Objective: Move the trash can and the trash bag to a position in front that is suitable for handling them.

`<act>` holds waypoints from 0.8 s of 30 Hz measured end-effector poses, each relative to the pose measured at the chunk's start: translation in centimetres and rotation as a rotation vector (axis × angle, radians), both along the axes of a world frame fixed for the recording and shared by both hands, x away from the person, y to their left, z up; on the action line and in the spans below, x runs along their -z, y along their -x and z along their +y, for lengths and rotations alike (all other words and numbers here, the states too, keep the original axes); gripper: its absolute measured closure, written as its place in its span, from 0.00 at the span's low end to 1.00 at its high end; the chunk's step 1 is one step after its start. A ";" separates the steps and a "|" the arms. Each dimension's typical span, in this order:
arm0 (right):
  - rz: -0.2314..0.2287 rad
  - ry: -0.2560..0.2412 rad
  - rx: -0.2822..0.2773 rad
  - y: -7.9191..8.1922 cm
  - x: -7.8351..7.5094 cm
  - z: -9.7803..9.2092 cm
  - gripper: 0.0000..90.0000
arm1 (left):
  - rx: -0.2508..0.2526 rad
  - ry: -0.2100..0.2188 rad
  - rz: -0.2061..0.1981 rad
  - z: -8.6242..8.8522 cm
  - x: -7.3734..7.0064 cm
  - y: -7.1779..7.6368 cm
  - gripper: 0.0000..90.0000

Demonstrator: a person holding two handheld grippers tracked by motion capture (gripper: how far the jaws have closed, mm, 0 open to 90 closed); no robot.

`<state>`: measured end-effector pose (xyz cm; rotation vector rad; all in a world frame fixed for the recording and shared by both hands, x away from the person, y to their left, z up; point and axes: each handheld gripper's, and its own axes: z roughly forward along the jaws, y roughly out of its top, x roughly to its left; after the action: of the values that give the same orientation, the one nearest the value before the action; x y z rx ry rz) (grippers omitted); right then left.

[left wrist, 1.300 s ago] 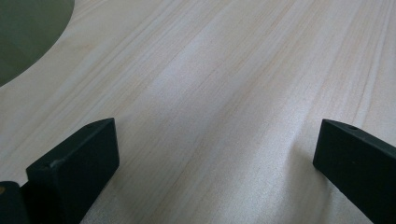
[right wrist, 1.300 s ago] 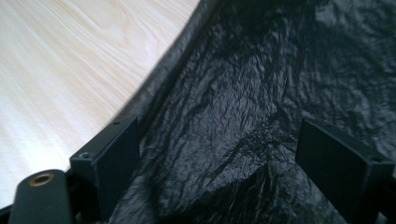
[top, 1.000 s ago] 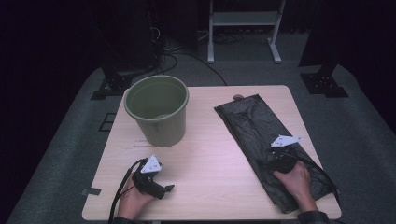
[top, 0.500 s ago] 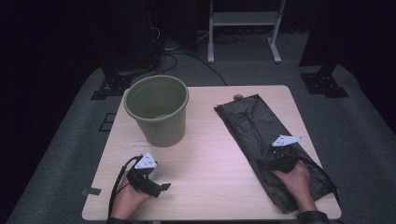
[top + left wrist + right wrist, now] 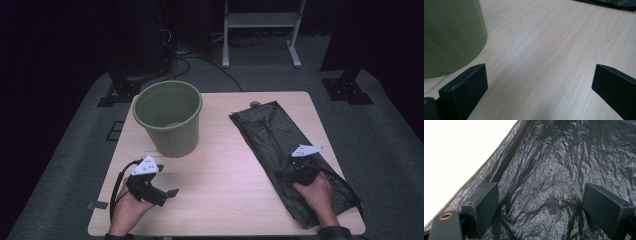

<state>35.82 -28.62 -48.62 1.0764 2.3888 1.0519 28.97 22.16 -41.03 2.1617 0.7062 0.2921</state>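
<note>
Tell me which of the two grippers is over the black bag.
The right gripper: its open jaws sit over the crinkled black bag, while the left gripper is over bare table.

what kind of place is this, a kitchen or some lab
Probably a lab or recording studio, not a kitchen: a bare wooden table on grey carpet, dark surroundings, equipment stands and cables behind it.

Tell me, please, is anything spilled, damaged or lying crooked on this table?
Nothing is spilled or damaged. The black plastic bag lies flat but crumpled and askew to the table edges. The green bucket stands upright.
</note>
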 end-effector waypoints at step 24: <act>0.001 0.002 -0.004 -0.1 0.0 0.0 0.13 | -0.018 0.051 -0.049 2.6 -7.9 -2.6 0.00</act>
<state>35.89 -28.64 -48.63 1.0714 2.3932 1.0511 31.56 24.73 -33.10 2.0941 0.6985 0.3326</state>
